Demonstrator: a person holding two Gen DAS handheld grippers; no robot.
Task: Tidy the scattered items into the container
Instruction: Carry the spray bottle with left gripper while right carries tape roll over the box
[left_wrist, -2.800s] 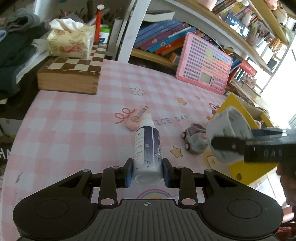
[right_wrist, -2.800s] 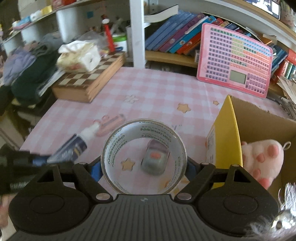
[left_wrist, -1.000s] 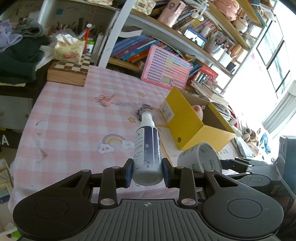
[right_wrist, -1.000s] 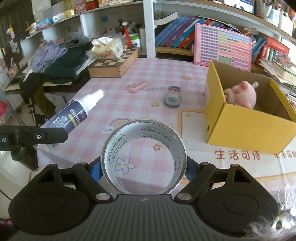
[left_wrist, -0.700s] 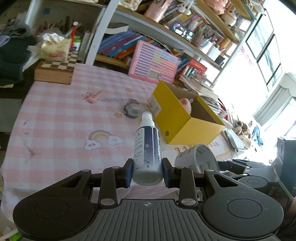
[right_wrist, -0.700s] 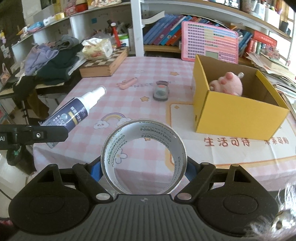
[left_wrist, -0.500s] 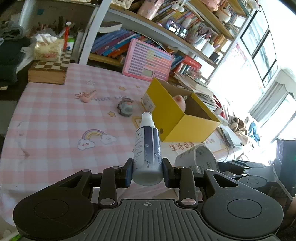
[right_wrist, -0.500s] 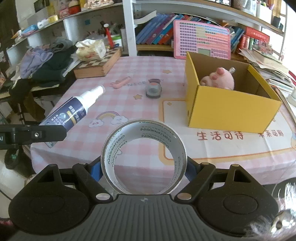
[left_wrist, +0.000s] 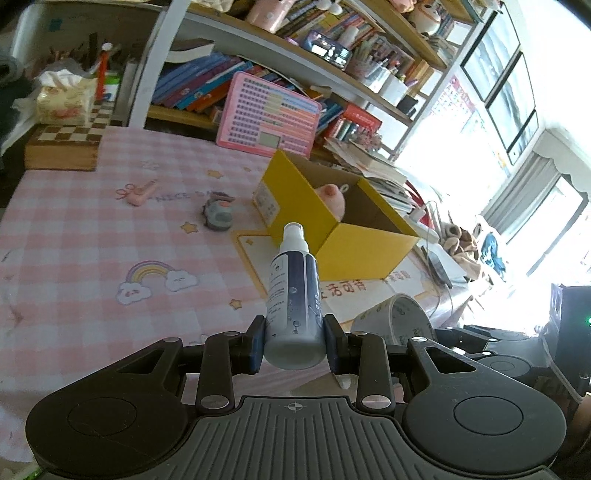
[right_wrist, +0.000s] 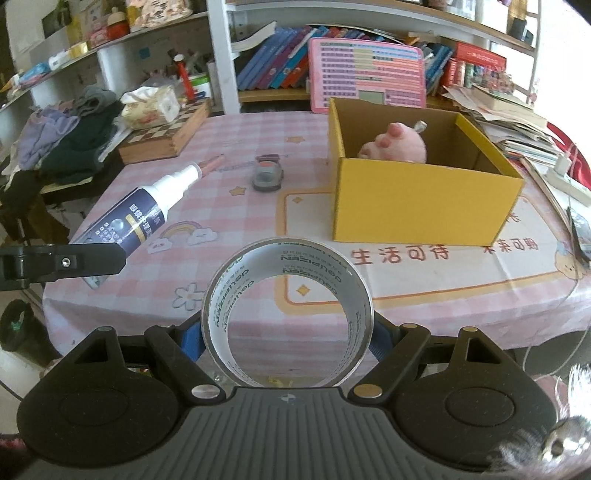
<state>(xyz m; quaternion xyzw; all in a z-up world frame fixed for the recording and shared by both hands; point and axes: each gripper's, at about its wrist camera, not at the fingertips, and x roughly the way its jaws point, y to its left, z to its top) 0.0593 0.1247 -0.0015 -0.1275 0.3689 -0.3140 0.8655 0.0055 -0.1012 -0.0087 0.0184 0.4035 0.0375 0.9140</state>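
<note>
Both hands had pulled back from the bench. The left fingers (left_wrist: 294, 345) squeezed the spray bottle (left_wrist: 293, 295); the right fingers (right_wrist: 287, 338), wide apart, held the tape roll (right_wrist: 287, 317). The yellow box (right_wrist: 417, 195) waited mid-frame.

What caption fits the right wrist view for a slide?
Right gripper holds a tape roll before the yellow box; left gripper holds a spray bottle.

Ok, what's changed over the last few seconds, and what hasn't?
Both grippers have drawn back from low over the table to beyond its near edge. Nothing taken up or let go: the left gripper still clamps the spray bottle, the right gripper the tape roll. Toy car, pink clip and yellow box haven't moved.
</note>
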